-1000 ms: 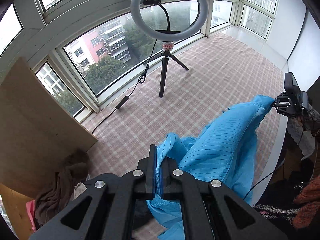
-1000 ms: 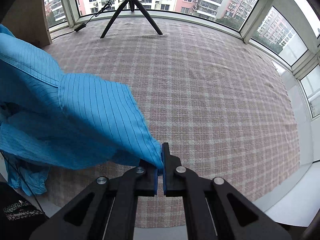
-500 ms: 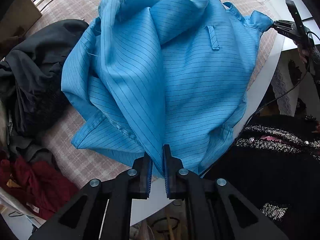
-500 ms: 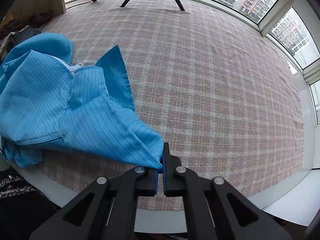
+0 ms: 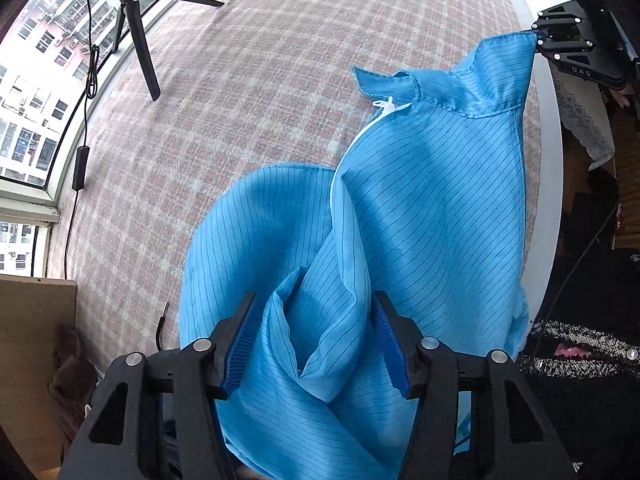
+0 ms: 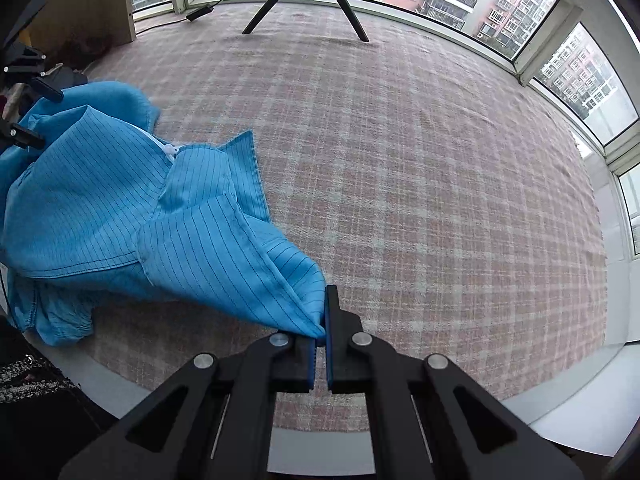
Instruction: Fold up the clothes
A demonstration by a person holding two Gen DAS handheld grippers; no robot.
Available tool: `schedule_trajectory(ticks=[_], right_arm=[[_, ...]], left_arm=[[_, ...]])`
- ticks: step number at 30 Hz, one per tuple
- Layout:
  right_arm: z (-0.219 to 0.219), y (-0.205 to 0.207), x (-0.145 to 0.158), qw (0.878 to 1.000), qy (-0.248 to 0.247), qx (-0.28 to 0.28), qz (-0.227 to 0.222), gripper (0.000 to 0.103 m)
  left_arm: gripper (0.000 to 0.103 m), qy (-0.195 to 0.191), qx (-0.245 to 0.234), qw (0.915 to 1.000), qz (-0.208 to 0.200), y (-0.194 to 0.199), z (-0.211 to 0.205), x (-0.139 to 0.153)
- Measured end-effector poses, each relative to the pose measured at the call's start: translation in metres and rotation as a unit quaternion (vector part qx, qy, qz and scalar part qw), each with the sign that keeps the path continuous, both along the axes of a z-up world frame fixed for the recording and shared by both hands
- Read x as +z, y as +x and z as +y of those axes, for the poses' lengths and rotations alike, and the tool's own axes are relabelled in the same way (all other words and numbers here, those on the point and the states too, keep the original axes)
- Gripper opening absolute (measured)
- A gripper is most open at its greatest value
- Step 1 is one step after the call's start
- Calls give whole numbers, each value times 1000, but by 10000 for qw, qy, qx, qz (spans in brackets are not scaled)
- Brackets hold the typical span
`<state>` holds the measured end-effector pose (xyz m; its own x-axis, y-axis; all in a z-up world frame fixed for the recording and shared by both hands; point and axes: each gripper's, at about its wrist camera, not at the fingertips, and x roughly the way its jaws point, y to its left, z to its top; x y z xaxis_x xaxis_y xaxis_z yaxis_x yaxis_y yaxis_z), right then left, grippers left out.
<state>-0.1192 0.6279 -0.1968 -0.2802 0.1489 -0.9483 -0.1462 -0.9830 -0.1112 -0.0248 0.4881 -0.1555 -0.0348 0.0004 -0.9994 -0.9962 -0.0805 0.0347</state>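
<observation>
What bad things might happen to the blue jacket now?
The left gripper is open with a bunched fold of the blue jacket loose between its fingers, so that side may slump into a crumpled heap. Only the right gripper pinches a corner, so a hard pull might twist the jacket or slip the corner free. Part of the jacket hangs over the table edge near the person and might slide off.

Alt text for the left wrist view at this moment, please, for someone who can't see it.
The left gripper stands open with a bunched fold of the blue pinstriped garment between its fingers. The garment, white zipper showing, drapes over a pink plaid cloth, and the right gripper pinches its far corner. A black tripod stands by the window.
</observation>
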Motion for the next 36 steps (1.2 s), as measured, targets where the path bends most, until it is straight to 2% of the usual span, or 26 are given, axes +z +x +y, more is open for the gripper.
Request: schedule_trajectory(ticks=[1, 2, 4, 5, 8, 9, 10, 12, 14, 17, 18, 20, 21, 23, 25, 26, 29, 31, 33, 35, 36], right_arm=[[0, -8, 1, 10000, -2, -14, 18, 3], [0, -17, 3, 10000, -5, -31, 38, 3], [3, -36, 5, 9999, -15, -83, 96, 3], [4, -46, 7, 9999, -20, -106, 122, 3], [12, -83, 11, 9998, -20, -136, 176, 3], [16, -92, 12, 9997, -20, -143, 193, 3], [23, -92, 13, 9997, -18, -143, 210, 3], [39, -94, 14, 9996, -30, -156, 251, 3], [51, -105, 15, 9994, -63, -163, 287, 3], [78, -121, 12, 9995, -44, -109, 293, 3], [87, -128, 11, 9995, -30, -89, 287, 3], [105, -173, 11, 9996, -17, -52, 280, 3], [103, -174, 13, 9996, 5, -35, 289, 3], [104, -185, 15, 9993, 93, -23, 354, 3], [118, -182, 26, 9991, 111, -6, 416, 3], [119, -190, 29, 9989, 92, -4, 449, 3], [116, -193, 35, 9987, 33, 10, 511, 3], [120, -202, 31, 9986, -12, 14, 519, 3], [126, -233, 21, 9989, -91, -1, 458, 3], [133, -263, 12, 9991, -171, -15, 397, 3], [136, -279, 7, 9991, -211, -22, 366, 3]], left_arm=[[7, -33, 21, 10000, 88, -4, 1, -4], [9, 40, 172, 9997, 193, -14, 2, -3], [17, 206, 581, 9971, 439, -39, 3, 0], [30, 289, 857, 9932, 730, -53, 0, 4], [32, 547, 1107, 9859, 1128, -66, -21, 26], [35, 668, 1059, 9860, 1102, -60, -29, 35], [38, 764, 982, 9864, 1078, -50, -38, 44], [50, 930, 782, 9880, 954, -23, -53, 59], [55, 1028, 494, 9914, 640, 16, -65, 64], [61, 987, 77, 9947, 293, 75, -69, 53], [61, 955, -12, 9951, 272, 88, -66, 44], [61, 899, -179, 9955, 243, 112, -60, 26], [61, 853, -181, 9960, 217, 118, -56, 18], [58, 729, -148, 9969, 247, 121, -51, 4], [26, 594, -93, 9972, 442, 112, -47, -8], [6, 522, 74, 9975, 468, 102, -44, -12], [5, 687, 869, 9933, 322, 55, -45, -4], [5, 827, 1084, 9900, 357, 37, -49, 6], [5, 875, 1183, 9883, 408, 30, -52, 14], [6, 959, 1244, 9872, 279, 29, -54, 21], [10, 1025, 1239, 9868, 166, 32, -54, 25]])
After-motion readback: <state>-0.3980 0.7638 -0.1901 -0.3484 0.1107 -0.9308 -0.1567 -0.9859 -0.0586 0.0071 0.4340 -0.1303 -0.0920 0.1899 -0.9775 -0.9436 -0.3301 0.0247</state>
